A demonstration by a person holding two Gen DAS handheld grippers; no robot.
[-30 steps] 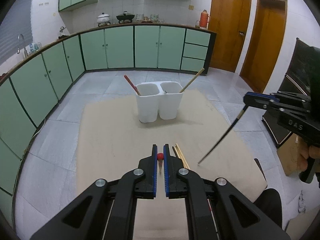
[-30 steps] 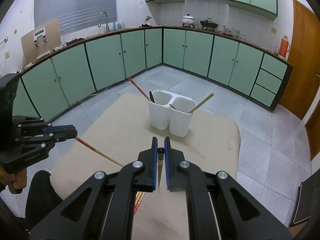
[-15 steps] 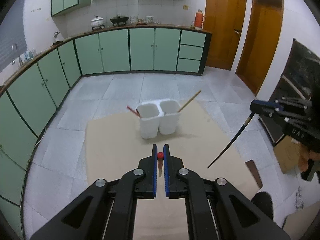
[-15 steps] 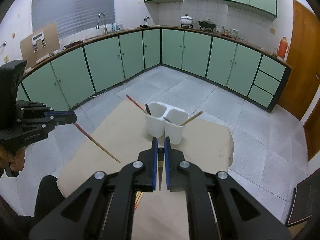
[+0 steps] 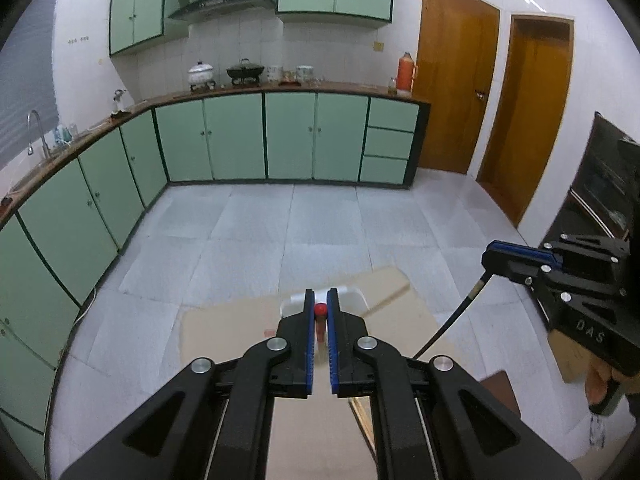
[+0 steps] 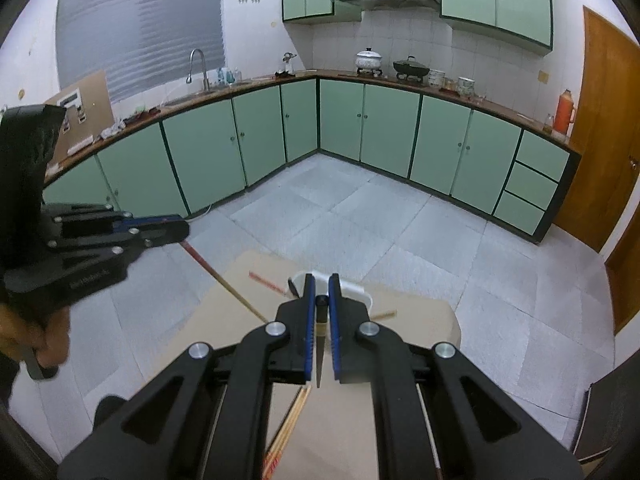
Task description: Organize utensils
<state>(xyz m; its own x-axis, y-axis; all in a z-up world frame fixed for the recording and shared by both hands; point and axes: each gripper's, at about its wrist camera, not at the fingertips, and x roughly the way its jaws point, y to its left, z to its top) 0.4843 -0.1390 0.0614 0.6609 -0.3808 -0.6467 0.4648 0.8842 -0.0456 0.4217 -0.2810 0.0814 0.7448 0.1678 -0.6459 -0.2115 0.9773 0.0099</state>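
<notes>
While both tools hang above the beige table [image 5: 224, 332], the left tool [image 5: 320, 312] is clenched on a red-tipped chopstick [image 5: 320, 309] and the right tool [image 6: 321, 304] is clamped on a dark chopstick [image 6: 319, 356]. Beyond their tips stands the white twin-cup holder [image 6: 360, 294], with a red utensil [image 6: 264, 281] and a tan one [image 6: 383, 314] leaning out. Loose chopsticks [image 6: 290, 420] lie on the table nearer the cameras.

A home kitchen: green cabinets [image 6: 400, 132] line 2 walls under a wooden counter, with a sink faucet [image 6: 198, 64], range hood [image 5: 224, 2], pots [image 5: 201, 74] and tiled floor [image 5: 280, 240].
</notes>
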